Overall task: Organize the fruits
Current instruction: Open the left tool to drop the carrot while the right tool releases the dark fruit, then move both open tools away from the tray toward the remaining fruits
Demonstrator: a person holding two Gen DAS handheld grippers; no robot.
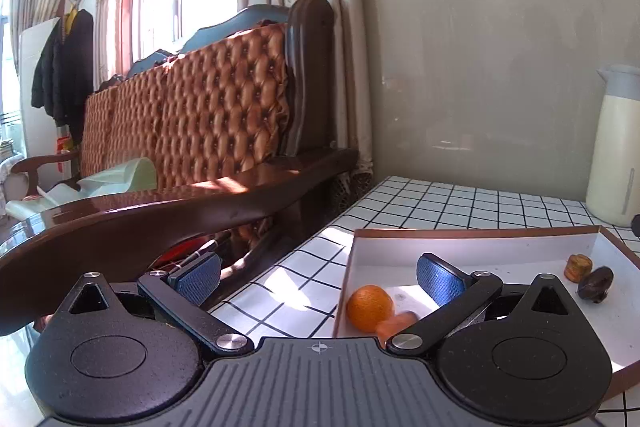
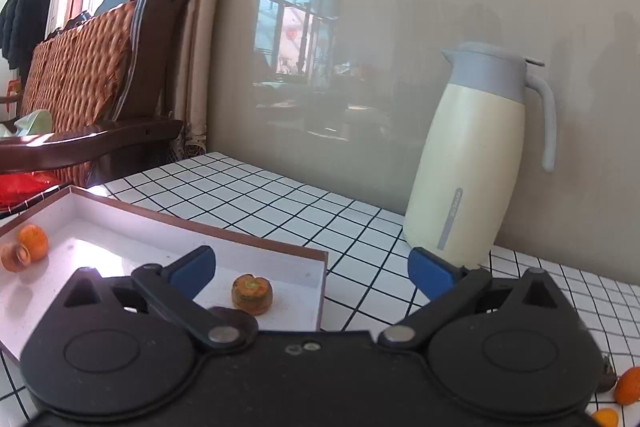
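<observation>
A shallow white box with a brown rim (image 1: 480, 231) (image 2: 224, 233) lies on the tiled table. In it are an orange (image 1: 369, 307) (image 2: 33, 241), an orange carrot piece (image 1: 396, 323) (image 2: 15, 257), a carrot stub (image 1: 578, 267) (image 2: 252, 294) and a dark brown fruit (image 1: 595, 284) (image 2: 236, 321). My left gripper (image 1: 318, 277) is open and empty, over the box's left edge, above the orange. My right gripper (image 2: 312, 273) is open and empty, over the box's right corner. Two orange fruits (image 2: 628, 391) (image 2: 605, 417) lie on the table at the right wrist view's lower right.
A cream thermos jug with a grey lid (image 2: 472, 163) (image 1: 614, 147) stands against the grey wall at the table's back right. A dark wooden sofa with a tufted brown cushion (image 1: 192, 115) (image 2: 76, 75) adjoins the table's left edge. The table (image 2: 256, 199) has white tiles.
</observation>
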